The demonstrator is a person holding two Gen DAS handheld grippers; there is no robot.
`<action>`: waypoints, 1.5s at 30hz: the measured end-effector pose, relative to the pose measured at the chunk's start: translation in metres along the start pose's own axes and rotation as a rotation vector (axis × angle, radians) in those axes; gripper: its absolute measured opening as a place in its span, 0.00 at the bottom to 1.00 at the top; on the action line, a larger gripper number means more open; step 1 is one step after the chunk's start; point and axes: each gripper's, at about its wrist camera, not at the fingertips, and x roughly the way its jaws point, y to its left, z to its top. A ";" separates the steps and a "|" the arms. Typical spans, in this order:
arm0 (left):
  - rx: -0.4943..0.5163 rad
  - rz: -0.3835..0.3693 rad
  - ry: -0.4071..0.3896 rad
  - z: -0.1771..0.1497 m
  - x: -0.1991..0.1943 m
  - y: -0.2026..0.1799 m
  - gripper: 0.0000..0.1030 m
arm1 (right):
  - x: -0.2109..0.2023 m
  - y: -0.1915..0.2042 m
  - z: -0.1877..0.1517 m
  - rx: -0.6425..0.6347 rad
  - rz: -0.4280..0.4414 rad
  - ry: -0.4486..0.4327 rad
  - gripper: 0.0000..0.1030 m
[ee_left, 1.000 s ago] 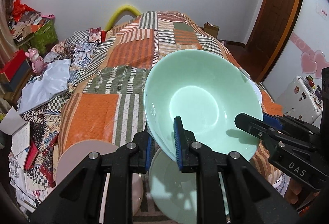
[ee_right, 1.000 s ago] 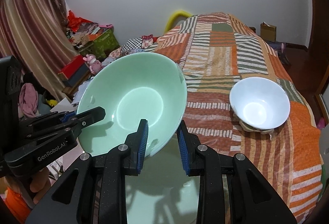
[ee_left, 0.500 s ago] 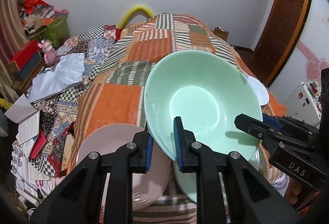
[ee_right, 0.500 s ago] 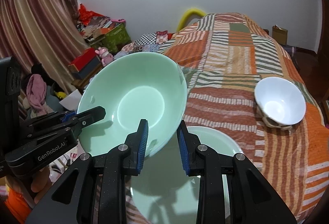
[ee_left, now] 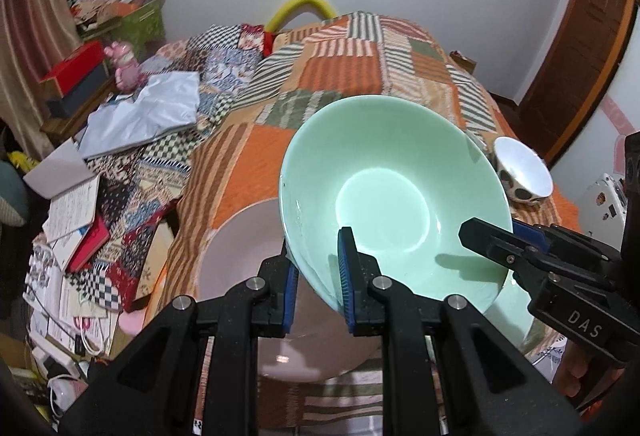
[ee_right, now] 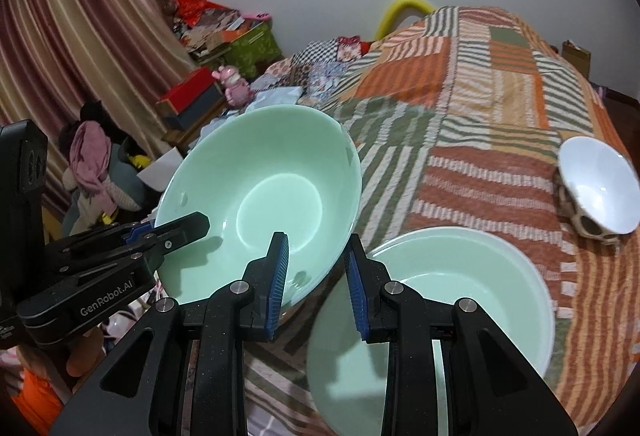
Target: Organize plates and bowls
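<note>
in the centre of both frames, the green bowl [ee_left: 394, 195] hangs tilted in the air, its rim clenched by the left gripper [ee_left: 318, 276] and the right gripper [ee_right: 316, 282]. the thin rim may slip and hit the pink plate [ee_left: 240, 260] below.

Black claws [ee_left: 316, 278], blue ribbed pads [ee_right: 279, 278], silver screws

Bare quilt [ee_right: 480, 107] fills the upper right of the right wrist view, open for passage; the white bowl [ee_right: 600, 187] at right, the green plate [ee_right: 460, 296] below and the pink plate [ee_left: 240, 256] block the near edge
</note>
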 end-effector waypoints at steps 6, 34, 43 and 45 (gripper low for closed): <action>-0.047 0.024 0.040 -0.015 0.009 0.020 0.18 | 0.019 0.009 -0.008 -0.005 0.024 0.053 0.25; -0.173 0.023 0.121 -0.048 0.038 0.066 0.18 | 0.046 0.020 -0.015 -0.025 0.059 0.148 0.25; -0.140 0.059 0.109 -0.047 0.039 0.061 0.17 | 0.030 0.011 -0.012 -0.041 0.030 0.111 0.26; -0.124 0.063 0.115 -0.046 0.037 0.059 0.18 | 0.026 0.007 -0.013 -0.036 0.024 0.107 0.26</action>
